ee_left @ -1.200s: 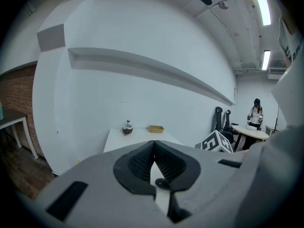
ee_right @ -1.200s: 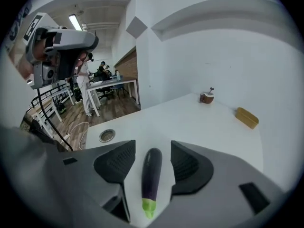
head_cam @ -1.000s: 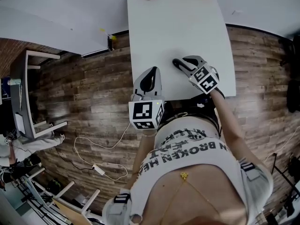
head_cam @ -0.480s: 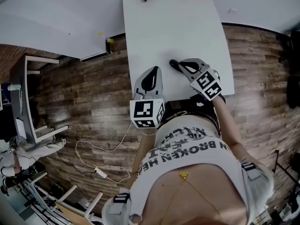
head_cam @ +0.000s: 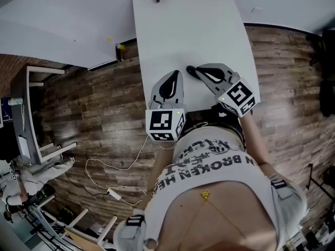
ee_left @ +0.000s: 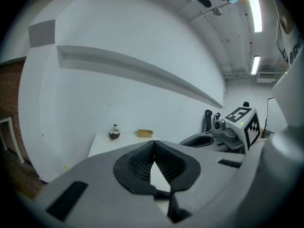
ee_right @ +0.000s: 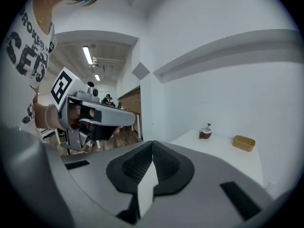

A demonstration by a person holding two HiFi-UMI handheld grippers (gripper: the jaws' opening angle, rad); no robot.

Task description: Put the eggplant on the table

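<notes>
Right gripper view: eggplant (ee_right: 205,134) stands upright

The head view is bright but washed out, its colours nearly grey. The white table (head_cam: 199,30) is close to overexposed, and a pale sheen lies in patches on the wooden floor (head_cam: 94,114). Straight lines bow hard toward the edges.

Both gripper views are round fisheye pictures with black corners. In the left gripper view, ceiling strip lights (ee_left: 256,13) glare at the upper right. The wall (ee_left: 118,108) is evenly lit, with a soft shadow under the ledge (ee_left: 142,72). In the right gripper view, ceiling tubes (ee_right: 88,55) light the far room. The left gripper (ee_left: 153,145) and the right gripper (ee_right: 152,144) fill each foreground, soft and out of focus.
</notes>
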